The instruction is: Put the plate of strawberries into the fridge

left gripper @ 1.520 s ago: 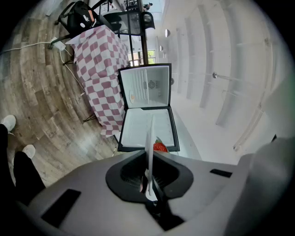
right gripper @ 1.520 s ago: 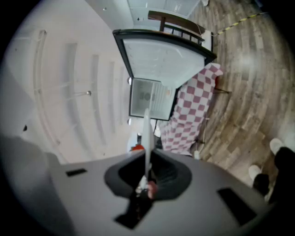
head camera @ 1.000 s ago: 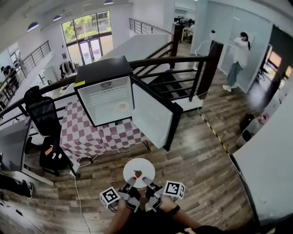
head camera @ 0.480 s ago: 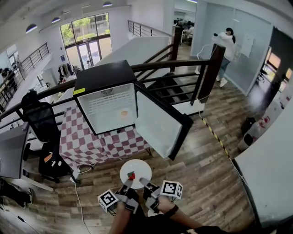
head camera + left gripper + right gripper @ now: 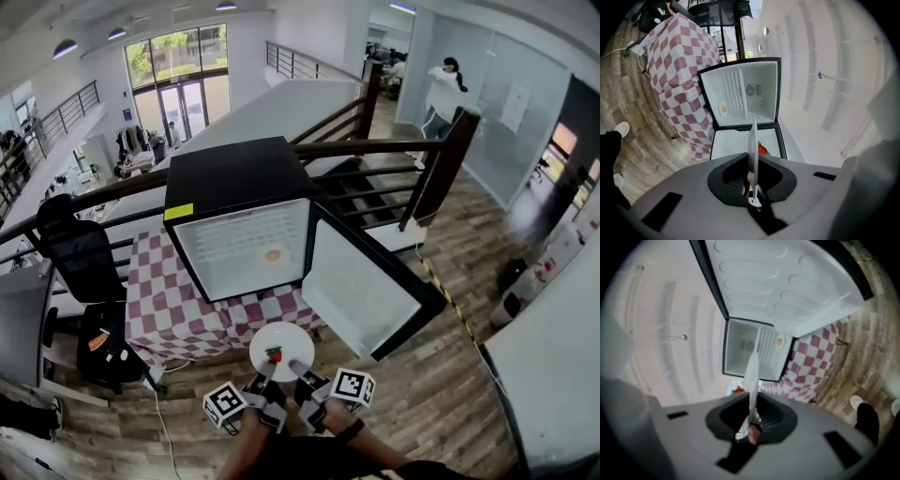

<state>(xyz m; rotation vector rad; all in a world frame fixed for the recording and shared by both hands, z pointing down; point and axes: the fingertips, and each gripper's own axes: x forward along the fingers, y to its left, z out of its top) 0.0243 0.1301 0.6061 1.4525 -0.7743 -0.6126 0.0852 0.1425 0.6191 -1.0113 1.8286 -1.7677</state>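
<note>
A white plate [image 5: 282, 348] carrying a red strawberry [image 5: 275, 355] is held level in front of the small black fridge [image 5: 239, 211], whose door [image 5: 361, 291] stands wide open to the right. My left gripper [image 5: 266, 373] is shut on the plate's near left rim and my right gripper [image 5: 300, 368] on its near right rim. In the left gripper view the plate [image 5: 753, 150] shows edge-on between the jaws, with the strawberry [image 5: 762, 149] beyond. The right gripper view shows the plate's rim [image 5: 751, 376] edge-on too. Inside the fridge [image 5: 745, 96] lies a small orange thing [image 5: 274, 254].
The fridge stands on a table with a red-and-white checked cloth [image 5: 178, 314]. A black office chair [image 5: 84, 258] is at the left, a dark stair railing [image 5: 394, 150] behind the fridge. A person [image 5: 442, 94] stands far off at the back right. A cable [image 5: 159, 412] lies on the wooden floor.
The fridge and its open door have grown larger and nearer in the head view. The plate stays held by both grippers. The person at the back has walked left.
</note>
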